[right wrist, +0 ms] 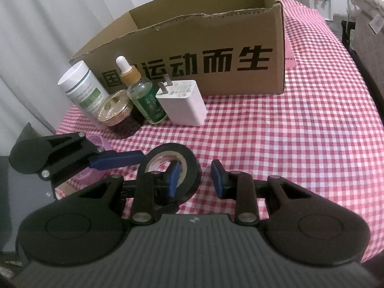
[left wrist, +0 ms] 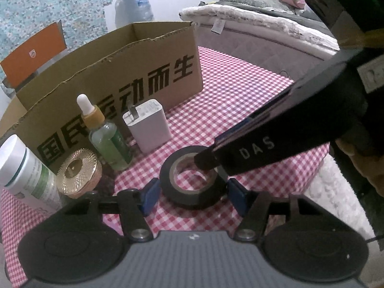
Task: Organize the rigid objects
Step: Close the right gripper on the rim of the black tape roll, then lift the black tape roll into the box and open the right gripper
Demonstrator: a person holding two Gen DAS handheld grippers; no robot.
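A black tape roll (left wrist: 192,180) lies flat on the checked tablecloth (left wrist: 240,100). My left gripper (left wrist: 193,194) is open, its blue pads on either side of the roll. My right gripper (right wrist: 195,177) is open; its left pad sits inside the roll's hole (right wrist: 168,165), its right pad outside. In the left wrist view the right gripper's finger (left wrist: 208,158) reaches into the roll. A white charger (left wrist: 147,127), a dropper bottle (left wrist: 108,136), a gold-lidded jar (left wrist: 78,174) and a white bottle (left wrist: 26,172) stand before the open cardboard box (left wrist: 120,76).
The box stands at the back of the table, its inside partly visible in the right wrist view (right wrist: 204,4). A bed (left wrist: 264,31) lies beyond the table's right side. A white curtain (right wrist: 36,36) hangs at the left. A pink object (right wrist: 96,144) shows under the left gripper.
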